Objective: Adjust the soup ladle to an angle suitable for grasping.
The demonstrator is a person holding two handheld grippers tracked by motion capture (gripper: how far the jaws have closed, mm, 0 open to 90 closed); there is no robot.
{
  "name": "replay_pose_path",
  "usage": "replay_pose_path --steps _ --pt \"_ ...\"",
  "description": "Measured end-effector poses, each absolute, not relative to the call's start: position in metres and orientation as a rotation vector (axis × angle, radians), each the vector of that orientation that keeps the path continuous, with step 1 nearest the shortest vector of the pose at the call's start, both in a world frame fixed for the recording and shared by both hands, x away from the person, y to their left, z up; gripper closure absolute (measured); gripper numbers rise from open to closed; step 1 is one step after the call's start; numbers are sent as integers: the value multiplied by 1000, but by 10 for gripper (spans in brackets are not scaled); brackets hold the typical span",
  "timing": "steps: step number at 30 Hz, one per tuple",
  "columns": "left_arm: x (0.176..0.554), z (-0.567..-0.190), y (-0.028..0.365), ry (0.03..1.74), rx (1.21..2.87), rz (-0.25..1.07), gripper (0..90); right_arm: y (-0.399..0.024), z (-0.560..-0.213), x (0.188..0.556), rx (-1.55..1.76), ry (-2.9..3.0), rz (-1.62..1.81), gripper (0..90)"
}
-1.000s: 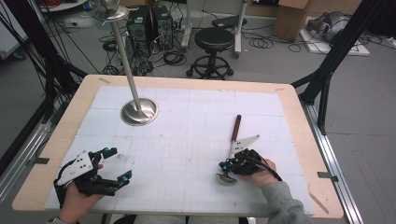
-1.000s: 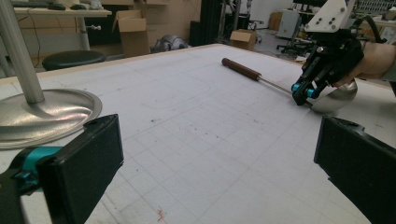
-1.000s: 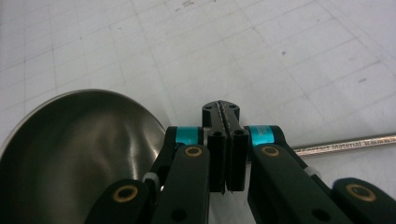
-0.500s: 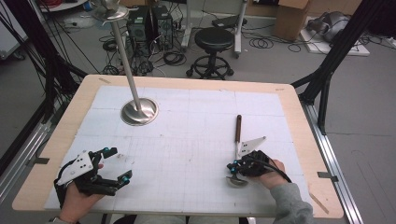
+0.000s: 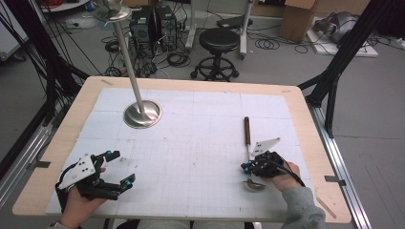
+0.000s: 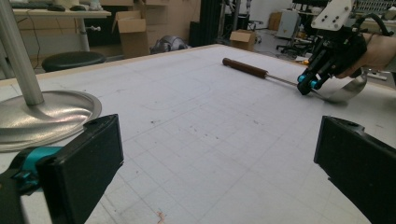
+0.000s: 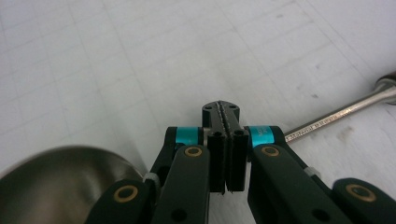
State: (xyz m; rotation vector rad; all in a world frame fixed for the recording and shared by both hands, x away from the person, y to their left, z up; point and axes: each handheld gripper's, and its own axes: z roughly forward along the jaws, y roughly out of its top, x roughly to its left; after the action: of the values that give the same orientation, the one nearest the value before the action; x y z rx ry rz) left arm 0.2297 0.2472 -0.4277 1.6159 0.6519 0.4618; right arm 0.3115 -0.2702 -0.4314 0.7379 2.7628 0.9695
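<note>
thing: ladle [image 5: 249,157], metal, hard, slippery, bowl heavy | hold: thin stem near brown handle | right tool [image 5: 248,166]: shut, empty, touching stem | left tool [image 5: 116,169]: open, empty | on worktop [image 5: 210,124]

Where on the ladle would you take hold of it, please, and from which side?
Grip the ladle on the thin metal shaft between the wooden handle and the bowl, probably coming from above with the jaws across it. It lies flat on the table; the shaft is slim and straight, while the bowl is wide and curved.
</note>
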Motion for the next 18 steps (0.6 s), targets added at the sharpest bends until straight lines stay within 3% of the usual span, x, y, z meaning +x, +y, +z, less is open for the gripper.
replay_pose_path --steps 18 --pt "230 -428 245 648 1621 458 18 -305 -422 329 904 2515 1096 898"
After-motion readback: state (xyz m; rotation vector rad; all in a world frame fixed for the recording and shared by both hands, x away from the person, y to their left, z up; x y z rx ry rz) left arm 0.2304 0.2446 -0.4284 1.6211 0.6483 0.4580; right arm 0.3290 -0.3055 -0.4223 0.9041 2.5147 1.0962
